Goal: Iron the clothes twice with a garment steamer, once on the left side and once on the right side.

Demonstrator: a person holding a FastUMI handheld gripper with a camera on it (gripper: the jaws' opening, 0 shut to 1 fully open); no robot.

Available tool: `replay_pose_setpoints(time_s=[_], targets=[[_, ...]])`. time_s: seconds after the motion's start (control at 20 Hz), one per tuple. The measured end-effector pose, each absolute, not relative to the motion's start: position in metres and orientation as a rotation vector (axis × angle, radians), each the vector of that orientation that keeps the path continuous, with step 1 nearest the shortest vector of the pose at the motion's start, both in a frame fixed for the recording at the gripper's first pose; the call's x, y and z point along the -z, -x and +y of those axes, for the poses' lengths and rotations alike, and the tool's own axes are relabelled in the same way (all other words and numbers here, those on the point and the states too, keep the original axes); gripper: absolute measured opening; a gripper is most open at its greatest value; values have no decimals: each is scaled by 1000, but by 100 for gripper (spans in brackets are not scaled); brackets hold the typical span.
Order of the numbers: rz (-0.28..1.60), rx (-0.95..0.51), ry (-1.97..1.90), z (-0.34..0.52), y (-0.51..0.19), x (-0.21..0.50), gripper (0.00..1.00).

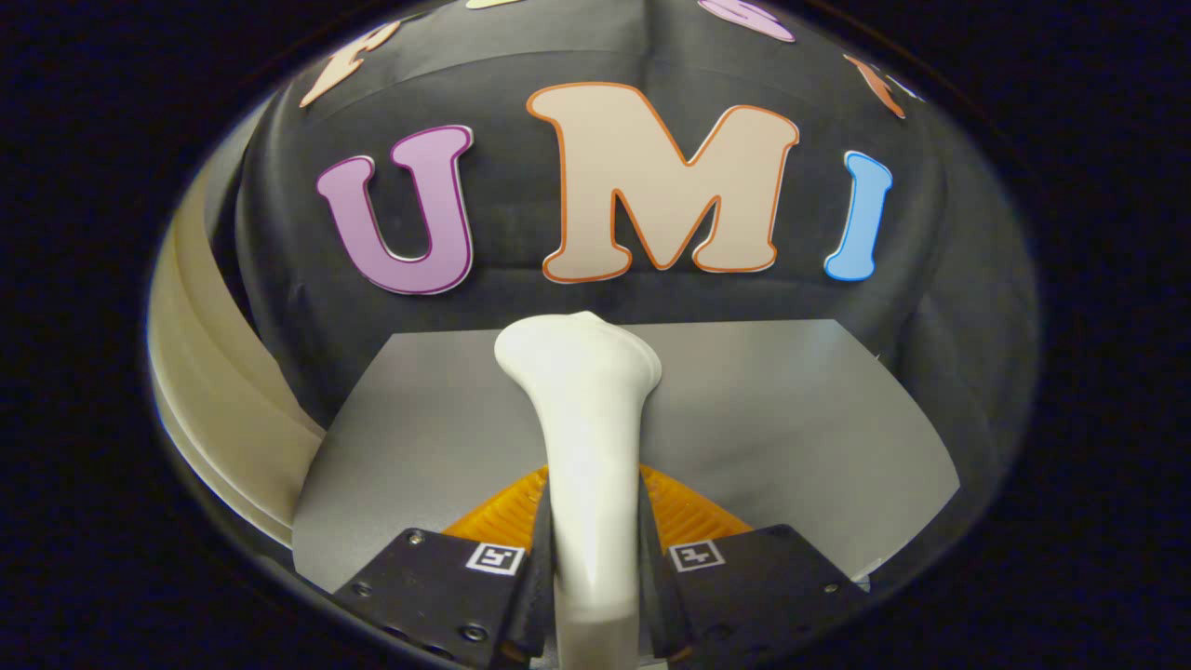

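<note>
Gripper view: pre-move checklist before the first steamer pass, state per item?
1. Grip: steamer handle sits between the fingers, both sides pressing on it. ok.
2. Gripper shut on the handle with no visible gap. ok.
3. Steamer head pointing forward, over the grey garment. ok.
4. Head touching the cloth or hovering above it: cannot tell.
5. Garment lies flat, no big folds ahead of the fingers. ok.
6. Which side the head is lined up on: it looks about central on the garment, not yet on the left or right. not ok.
</note>
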State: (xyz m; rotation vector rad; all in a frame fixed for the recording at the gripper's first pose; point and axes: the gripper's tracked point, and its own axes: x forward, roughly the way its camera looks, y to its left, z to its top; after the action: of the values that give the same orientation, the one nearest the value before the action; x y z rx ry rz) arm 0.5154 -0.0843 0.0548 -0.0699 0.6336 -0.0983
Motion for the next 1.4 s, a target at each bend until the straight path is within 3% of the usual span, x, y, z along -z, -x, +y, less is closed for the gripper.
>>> replay_pose_setpoints(time_s=[0.35, 0.95, 1.4], targets=[[476, 119, 50, -83, -497, -71, 37], [267, 148, 111, 12, -333, -120, 33], [127, -27, 123, 158, -211, -144, 32]])
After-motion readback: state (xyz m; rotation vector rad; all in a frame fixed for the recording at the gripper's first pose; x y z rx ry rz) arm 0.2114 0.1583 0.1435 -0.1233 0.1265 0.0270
